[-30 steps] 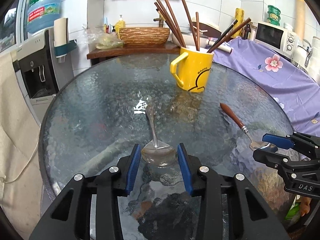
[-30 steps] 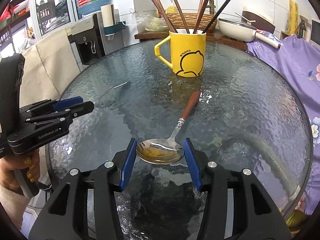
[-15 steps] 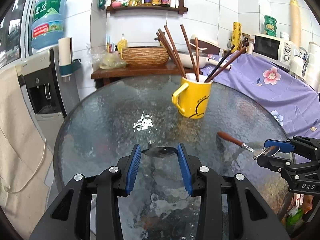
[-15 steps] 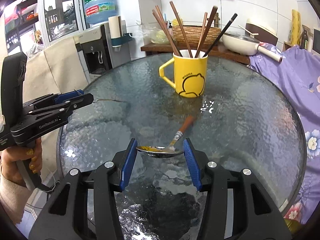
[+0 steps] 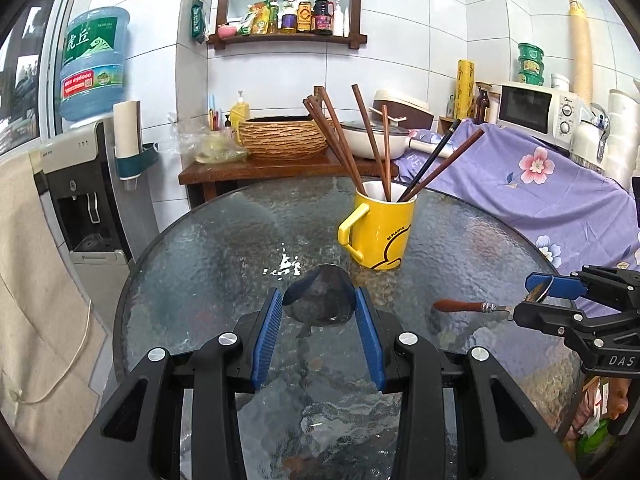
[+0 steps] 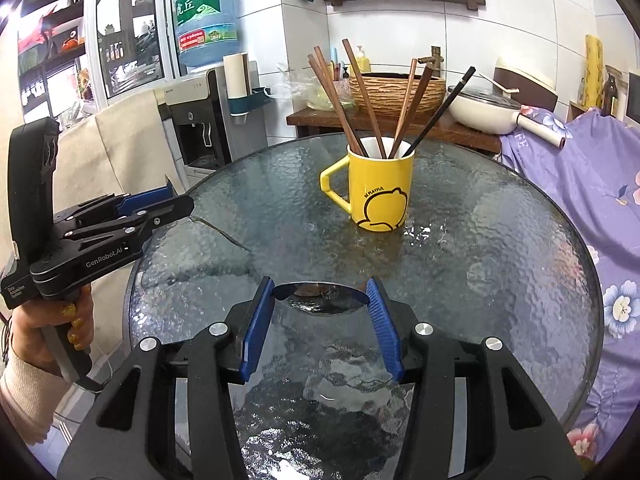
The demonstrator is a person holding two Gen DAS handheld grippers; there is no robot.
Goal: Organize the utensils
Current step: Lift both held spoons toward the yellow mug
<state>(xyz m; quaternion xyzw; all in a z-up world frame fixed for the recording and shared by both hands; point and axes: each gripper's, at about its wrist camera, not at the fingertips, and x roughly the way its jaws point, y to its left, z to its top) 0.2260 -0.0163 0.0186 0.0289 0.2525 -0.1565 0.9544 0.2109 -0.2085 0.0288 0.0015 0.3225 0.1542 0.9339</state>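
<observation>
Two spoons held clear of the glass desk

The left tongs (image 5: 318,312) clamp the bowl of an all-metal spoon (image 5: 320,300); the right tongs (image 6: 322,304) clamp the bowl of a wooden-handled spoon (image 6: 320,298), both above the round glass desk (image 6: 500,280). Beyond them a yellow mug (image 6: 380,188) stands upright on the desk, holding several chopsticks (image 6: 364,96).

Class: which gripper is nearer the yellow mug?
Hard to call. The left gripper and the right gripper each grip a spoon short of the yellow mug, similarly far.
</observation>
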